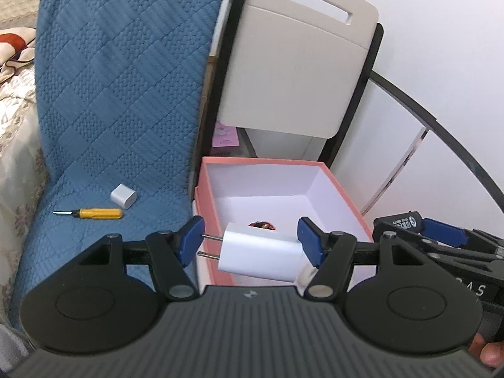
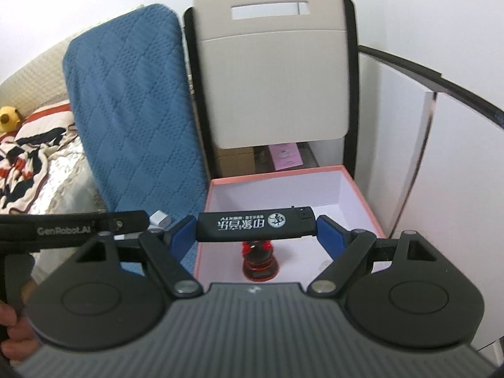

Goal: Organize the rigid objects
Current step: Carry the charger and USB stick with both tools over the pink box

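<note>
- The left gripper [image 1: 250, 245] has its blue fingers [image 1: 192, 239] pinching a white charger plug [image 1: 261, 256] crosswise, over the near edge of the open pink box [image 1: 343, 195].
- The plug's long axis runs left to right between the fingers; its two metal prongs point left, at the left finger. Its right end is partly hidden behind the right finger.
- The right gripper [image 2: 255, 234] pinches a black lighter [image 2: 255, 223] end to end, above the same box [image 2: 362, 189].
- The lighter lies horizontal, its long axis across the view, with the cap end to the right. Its white print reads upside down from the right wrist.
- A red object [image 2: 259, 261] stands on the box floor beneath the lighter. The gripper body cuts off its base, and what it is stays unclear.
- On the blue quilted cover [image 1: 119, 94], a yellow-handled screwdriver [image 1: 91, 213] lies with its blade pointing left; a small white cube adapter [image 1: 123, 192] sits just beside its handle end.
- A beige chair back [image 1: 293, 63] rises behind the box.
</note>
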`<control>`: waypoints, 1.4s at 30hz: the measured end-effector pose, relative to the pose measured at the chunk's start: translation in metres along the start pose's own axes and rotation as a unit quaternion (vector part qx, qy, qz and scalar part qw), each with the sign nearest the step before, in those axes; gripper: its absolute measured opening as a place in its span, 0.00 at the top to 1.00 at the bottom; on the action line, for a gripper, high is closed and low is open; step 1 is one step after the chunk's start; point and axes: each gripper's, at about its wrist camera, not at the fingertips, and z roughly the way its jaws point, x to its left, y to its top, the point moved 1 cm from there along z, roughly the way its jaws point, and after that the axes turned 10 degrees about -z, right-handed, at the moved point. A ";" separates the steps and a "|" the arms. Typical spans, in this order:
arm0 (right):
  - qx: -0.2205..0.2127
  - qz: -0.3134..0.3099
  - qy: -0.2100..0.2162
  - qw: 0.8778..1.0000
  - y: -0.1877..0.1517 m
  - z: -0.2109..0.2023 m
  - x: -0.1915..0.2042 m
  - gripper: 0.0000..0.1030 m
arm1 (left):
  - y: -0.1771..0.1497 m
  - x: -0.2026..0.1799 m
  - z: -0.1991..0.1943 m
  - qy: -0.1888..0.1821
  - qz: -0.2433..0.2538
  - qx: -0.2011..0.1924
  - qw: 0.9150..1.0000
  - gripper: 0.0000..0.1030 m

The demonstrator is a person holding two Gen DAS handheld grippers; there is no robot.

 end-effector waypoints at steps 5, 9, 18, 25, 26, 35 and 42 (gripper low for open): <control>-0.004 0.007 -0.007 1.000 0.004 0.005 -0.023 0.18 | 0.007 -0.016 0.010 0.002 0.002 -0.005 1.000 0.31; 0.000 0.011 -0.007 1.000 0.002 0.015 -0.039 0.18 | 0.008 -0.024 0.026 0.006 0.002 0.001 1.000 0.31; 0.046 0.023 0.000 0.999 -0.022 0.057 -0.069 0.18 | -0.007 -0.026 0.082 0.028 -0.009 0.042 0.999 0.31; 0.087 0.030 0.007 0.996 -0.046 0.095 -0.085 0.18 | -0.026 -0.027 0.131 0.047 -0.003 0.087 0.995 0.31; 0.094 0.030 0.010 0.995 -0.050 0.100 -0.086 0.18 | -0.029 -0.027 0.138 0.050 -0.001 0.095 0.994 0.31; 0.151 0.037 0.024 0.988 -0.082 0.152 -0.102 0.18 | -0.052 -0.022 0.193 0.069 0.003 0.143 0.987 0.31; 0.172 0.039 0.027 0.984 -0.092 0.175 -0.112 0.18 | -0.064 -0.019 0.212 0.078 -0.004 0.161 0.984 0.31</control>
